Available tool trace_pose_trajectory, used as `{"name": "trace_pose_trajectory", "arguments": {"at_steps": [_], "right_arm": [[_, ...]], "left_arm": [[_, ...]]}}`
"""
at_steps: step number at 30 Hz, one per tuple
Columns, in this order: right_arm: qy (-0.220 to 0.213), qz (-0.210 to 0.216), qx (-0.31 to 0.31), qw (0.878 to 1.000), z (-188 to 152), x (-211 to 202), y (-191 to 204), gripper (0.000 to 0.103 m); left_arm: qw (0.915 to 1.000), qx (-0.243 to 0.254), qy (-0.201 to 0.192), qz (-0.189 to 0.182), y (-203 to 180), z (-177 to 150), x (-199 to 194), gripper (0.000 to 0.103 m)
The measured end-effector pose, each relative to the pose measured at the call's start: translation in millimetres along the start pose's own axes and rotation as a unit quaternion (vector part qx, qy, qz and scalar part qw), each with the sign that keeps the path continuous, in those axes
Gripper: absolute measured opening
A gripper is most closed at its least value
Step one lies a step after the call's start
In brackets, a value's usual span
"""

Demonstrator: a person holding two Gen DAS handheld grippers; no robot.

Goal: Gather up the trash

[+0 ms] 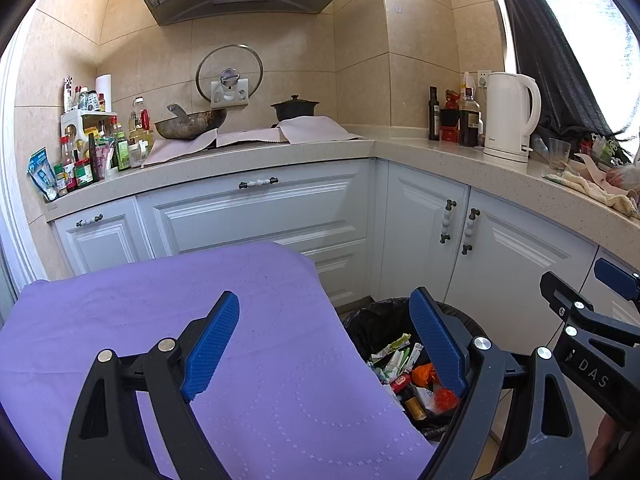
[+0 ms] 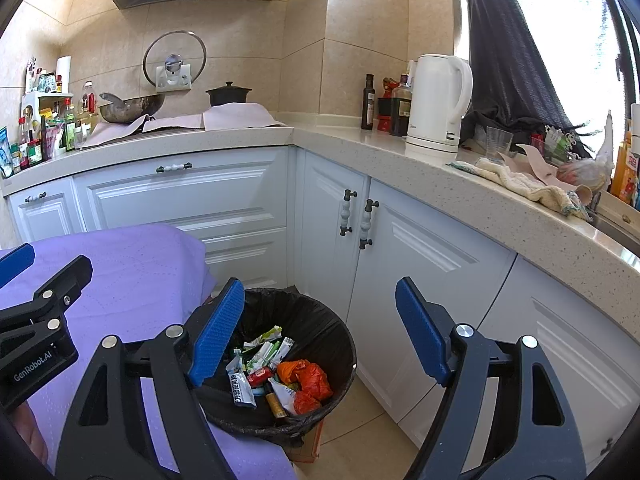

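A round bin with a black liner [image 2: 320, 332] stands on the floor by the white corner cupboards, and it also shows in the left wrist view as the bin [image 1: 376, 320]. Inside lie several wrappers [image 2: 264, 350], an orange bag [image 2: 310, 378] and a small brown bottle [image 2: 276, 404]. My right gripper [image 2: 320, 332] hovers above the bin, open and empty. My left gripper [image 1: 324, 346] is open too, over the purple cloth [image 1: 200, 304] that covers a table beside the bin. Each gripper shows at the edge of the other's view.
A speckled worktop [image 2: 400, 160] wraps the corner. On it stand a white kettle [image 2: 438, 100], bottles [image 2: 368, 100], a clear cup [image 2: 498, 140], a crumpled cloth [image 2: 520, 184], a wok [image 1: 190, 122], a black pot [image 1: 295, 107] and condiment jars [image 1: 80, 160]. Tan floor tiles [image 2: 360, 432] lie right of the bin.
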State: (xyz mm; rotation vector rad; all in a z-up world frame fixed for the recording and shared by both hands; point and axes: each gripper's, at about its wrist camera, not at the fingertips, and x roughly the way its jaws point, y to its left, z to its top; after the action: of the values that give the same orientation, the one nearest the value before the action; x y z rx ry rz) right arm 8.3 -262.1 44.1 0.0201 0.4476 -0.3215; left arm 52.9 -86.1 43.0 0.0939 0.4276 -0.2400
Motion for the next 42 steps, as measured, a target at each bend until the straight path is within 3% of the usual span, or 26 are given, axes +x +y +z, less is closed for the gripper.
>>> {"name": "trace_pose_trajectory", "arguments": {"at_steps": [42], "right_arm": [[0.000, 0.000, -0.001, 1.000, 0.8, 0.3, 0.0, 0.076]], "left_arm": [[1.0000, -0.004, 0.003, 0.002, 0.7, -1.1, 1.7, 0.084]]}}
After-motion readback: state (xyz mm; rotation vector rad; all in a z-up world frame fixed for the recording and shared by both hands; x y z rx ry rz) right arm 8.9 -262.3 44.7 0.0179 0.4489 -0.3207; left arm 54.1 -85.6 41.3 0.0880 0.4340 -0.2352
